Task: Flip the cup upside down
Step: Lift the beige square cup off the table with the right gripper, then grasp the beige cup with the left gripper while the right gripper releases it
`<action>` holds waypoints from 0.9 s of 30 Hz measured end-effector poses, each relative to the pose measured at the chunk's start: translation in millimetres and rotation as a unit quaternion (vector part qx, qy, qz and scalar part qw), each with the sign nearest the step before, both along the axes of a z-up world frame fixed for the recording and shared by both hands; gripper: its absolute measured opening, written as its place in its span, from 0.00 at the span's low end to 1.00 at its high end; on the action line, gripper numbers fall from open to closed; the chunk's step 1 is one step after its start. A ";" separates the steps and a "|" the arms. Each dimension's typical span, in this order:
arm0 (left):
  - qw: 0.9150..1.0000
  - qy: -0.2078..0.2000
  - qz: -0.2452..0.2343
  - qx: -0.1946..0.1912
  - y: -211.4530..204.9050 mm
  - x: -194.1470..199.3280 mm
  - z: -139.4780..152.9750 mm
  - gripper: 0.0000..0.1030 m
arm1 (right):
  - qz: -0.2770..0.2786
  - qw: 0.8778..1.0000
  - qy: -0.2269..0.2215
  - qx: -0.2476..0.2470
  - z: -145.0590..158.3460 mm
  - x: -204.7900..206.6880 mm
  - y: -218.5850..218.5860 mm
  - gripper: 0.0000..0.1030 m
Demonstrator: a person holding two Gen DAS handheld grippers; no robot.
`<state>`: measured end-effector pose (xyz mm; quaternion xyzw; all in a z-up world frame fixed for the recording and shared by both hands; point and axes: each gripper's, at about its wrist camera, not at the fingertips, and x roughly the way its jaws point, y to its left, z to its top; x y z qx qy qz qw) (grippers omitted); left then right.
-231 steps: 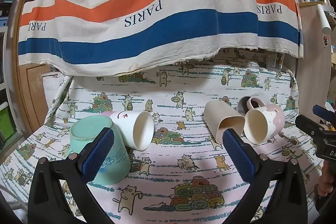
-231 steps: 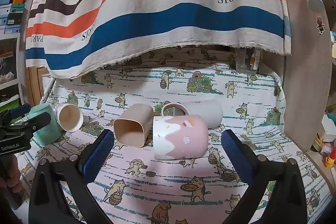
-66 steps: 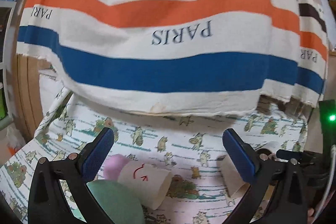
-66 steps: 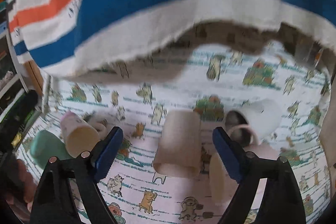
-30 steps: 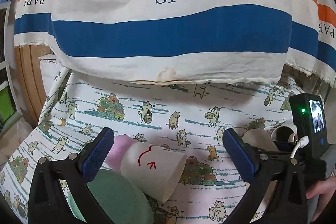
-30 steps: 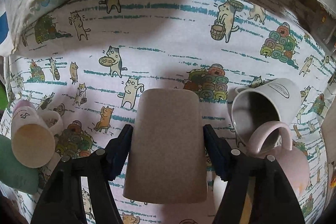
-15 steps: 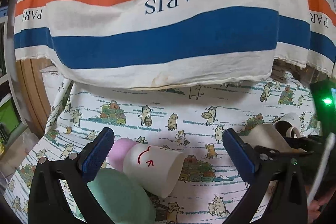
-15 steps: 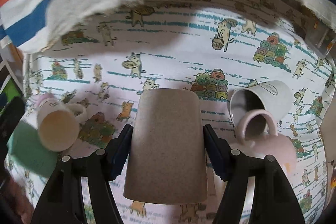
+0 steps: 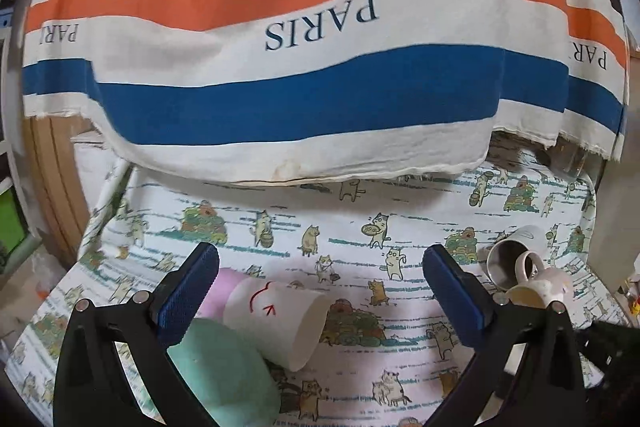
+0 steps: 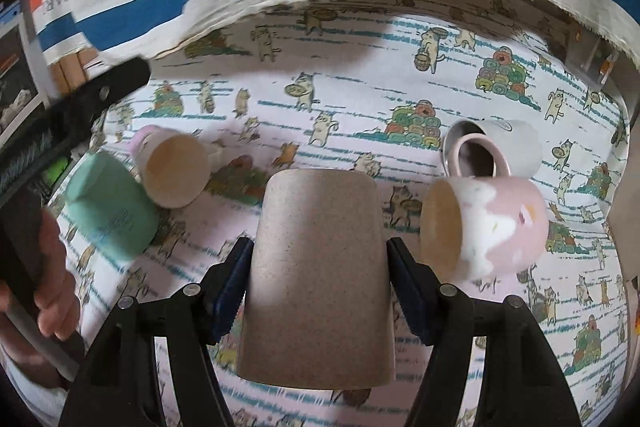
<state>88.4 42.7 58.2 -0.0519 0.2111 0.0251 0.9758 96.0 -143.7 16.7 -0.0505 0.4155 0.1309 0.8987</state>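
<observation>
My right gripper (image 10: 318, 261) is shut on a speckled beige cup (image 10: 318, 275) and holds it above the cat-print cloth (image 10: 360, 95), closed base pointing away from me and open rim toward me. My left gripper (image 9: 318, 269) is open and empty above the cloth (image 9: 360, 227). Below it lie a white cup with a red mark (image 9: 276, 319) on its side and a mint green cup (image 9: 216, 371).
A pink and white mug (image 10: 484, 223) and a white mug (image 10: 496, 147) lie on their sides to the right of the held cup. A mint cup (image 10: 108, 203) and a white cup (image 10: 172, 171) lie at left. A striped PARIS cloth (image 9: 320, 47) hangs behind.
My right gripper has lifted the beige cup and pulled it back from the mugs. The left gripper has shifted a little, still open.
</observation>
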 end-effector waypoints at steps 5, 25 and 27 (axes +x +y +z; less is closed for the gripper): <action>0.999 0.044 0.013 0.019 -2.7 -16.2 4.3 0.99 | 0.010 1.000 0.006 -0.002 -3.7 -11.7 2.2 0.67; 0.997 0.061 -0.011 0.034 -17.0 -47.2 -7.6 0.98 | -0.001 1.000 -0.019 0.002 -2.1 -20.4 -16.7 0.75; 0.998 0.058 -0.010 0.038 -19.2 -50.4 -2.6 0.98 | -0.004 0.999 -0.031 0.008 5.9 -24.7 -24.8 0.75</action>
